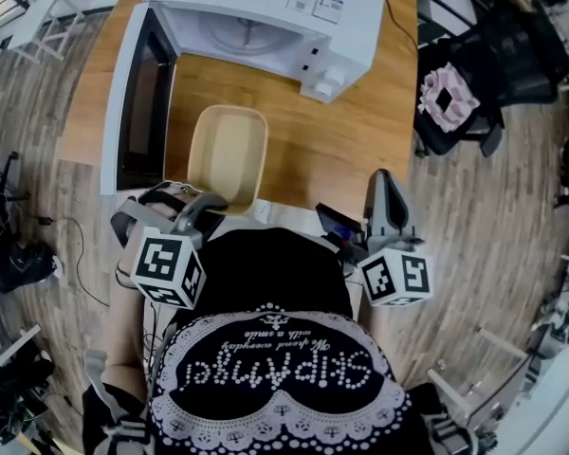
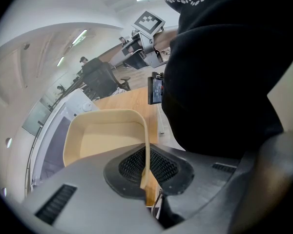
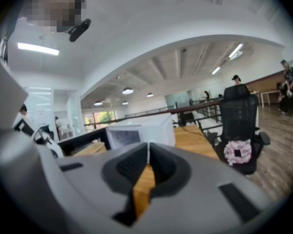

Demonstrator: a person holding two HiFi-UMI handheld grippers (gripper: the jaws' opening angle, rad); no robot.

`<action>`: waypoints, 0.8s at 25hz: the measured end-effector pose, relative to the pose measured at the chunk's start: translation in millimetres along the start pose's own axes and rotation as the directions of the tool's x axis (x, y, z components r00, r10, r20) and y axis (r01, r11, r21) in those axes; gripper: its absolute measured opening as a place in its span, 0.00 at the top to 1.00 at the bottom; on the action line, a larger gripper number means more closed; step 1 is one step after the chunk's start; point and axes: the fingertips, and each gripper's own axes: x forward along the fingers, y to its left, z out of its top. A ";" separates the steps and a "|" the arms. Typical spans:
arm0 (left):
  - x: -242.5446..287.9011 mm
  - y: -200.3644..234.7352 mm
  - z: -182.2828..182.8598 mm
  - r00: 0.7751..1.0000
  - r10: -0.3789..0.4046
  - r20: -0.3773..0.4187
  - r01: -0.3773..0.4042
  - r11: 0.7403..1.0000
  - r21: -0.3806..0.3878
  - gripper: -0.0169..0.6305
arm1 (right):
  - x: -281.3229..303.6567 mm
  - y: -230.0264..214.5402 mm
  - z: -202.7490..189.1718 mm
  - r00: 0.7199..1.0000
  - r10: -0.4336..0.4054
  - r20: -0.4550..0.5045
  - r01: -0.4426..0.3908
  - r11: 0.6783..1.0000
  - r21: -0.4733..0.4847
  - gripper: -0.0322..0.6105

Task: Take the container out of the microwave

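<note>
- Black shirt (image 1: 266,273) with white print fills 6 o'clock of the head view, nearest the lens.
- At 8 o'clock the left tool (image 1: 205,203) is clamped on the near rim of the container (image 1: 228,148). Its own view shows the thin beige wall pinched between the two black pads, with no gap on either side.
- That container is an empty beige tub, open side up. It sits out in front of the microwave (image 1: 266,8), over the worktop (image 1: 341,140), just toward 11 o'clock from the centre. Its far end is near the oven's mouth but outside it. I cannot tell whether its base rests on the wood or hangs just above it.
- At 12 o'clock the microwave stands with its door (image 1: 137,102) swung wide toward 10 o'clock. I can make out nothing else inside.
- At 4 o'clock the right tool (image 1: 384,180) is well apart from the tub. Its jaws are closed together on nothing, and its own view shows the pads meeting with only the wood beyond.
- A small black device (image 1: 334,224) lies at the worktop's near edge, between the two tools. A chair (image 1: 498,64) with a pink cloth (image 1: 446,93) stands at 2 o'clock on the floor.
- Progress, as I judge it: the main step looks done, since the tub is clear of the oven. What seems left is to settle it flat on the wood and let go of the rim. Shutting the door is not asked for.
</note>
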 end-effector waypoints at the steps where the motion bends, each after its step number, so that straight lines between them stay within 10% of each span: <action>1: 0.0 -0.3 -0.4 1.000 -0.002 -0.001 0.002 1.000 0.001 0.93 | -0.6 -0.2 0.2 1.000 -0.002 0.002 0.002 1.000 0.000 0.89; 20: -2.3 2.6 -7.5 0.999 -0.019 -0.028 0.020 0.999 0.027 0.93 | -8.4 -8.3 -1.0 1.000 -0.024 0.004 0.024 1.000 -0.004 0.89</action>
